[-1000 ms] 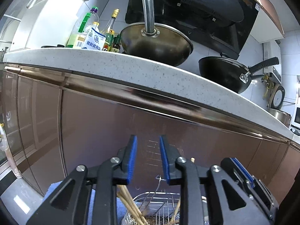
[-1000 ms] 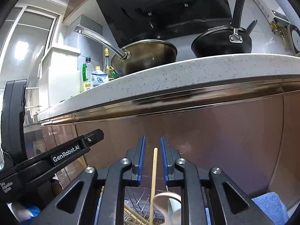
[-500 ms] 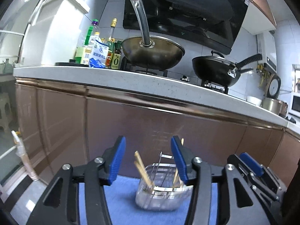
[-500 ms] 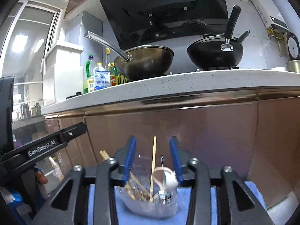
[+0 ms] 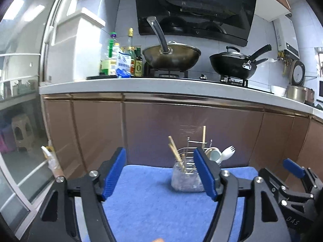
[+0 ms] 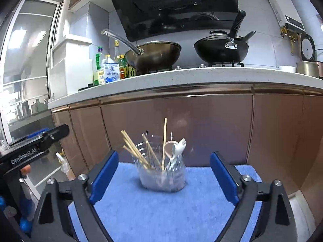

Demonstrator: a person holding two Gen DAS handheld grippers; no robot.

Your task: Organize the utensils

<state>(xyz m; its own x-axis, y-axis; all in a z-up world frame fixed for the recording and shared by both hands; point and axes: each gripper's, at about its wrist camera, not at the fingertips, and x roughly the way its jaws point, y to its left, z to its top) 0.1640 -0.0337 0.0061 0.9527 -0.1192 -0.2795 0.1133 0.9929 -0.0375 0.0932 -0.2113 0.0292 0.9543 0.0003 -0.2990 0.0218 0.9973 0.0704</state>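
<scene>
A metal wire utensil holder (image 6: 162,176) stands on a blue mat (image 6: 153,215). It holds several wooden chopsticks (image 6: 134,151), a pale spoon (image 6: 169,148) and a white spork (image 6: 179,145). My right gripper (image 6: 162,178) is open and empty, drawn back from the holder. In the left wrist view the holder (image 5: 187,178) stands ahead and to the right, with the spork (image 5: 227,154) sticking out. My left gripper (image 5: 160,174) is open and empty. The right gripper's blue pad (image 5: 293,170) shows at the right edge.
Brown cabinet fronts (image 6: 201,125) rise right behind the mat under a white countertop (image 6: 181,78). On it stand a wok (image 6: 153,54), a black pan (image 6: 221,48) and several bottles (image 6: 109,68). A glass door (image 5: 18,100) is on the left.
Both grippers opened wide and pulled back and up from the holder. The chopstick between the right fingers now stands in the holder. The mat came into view.
</scene>
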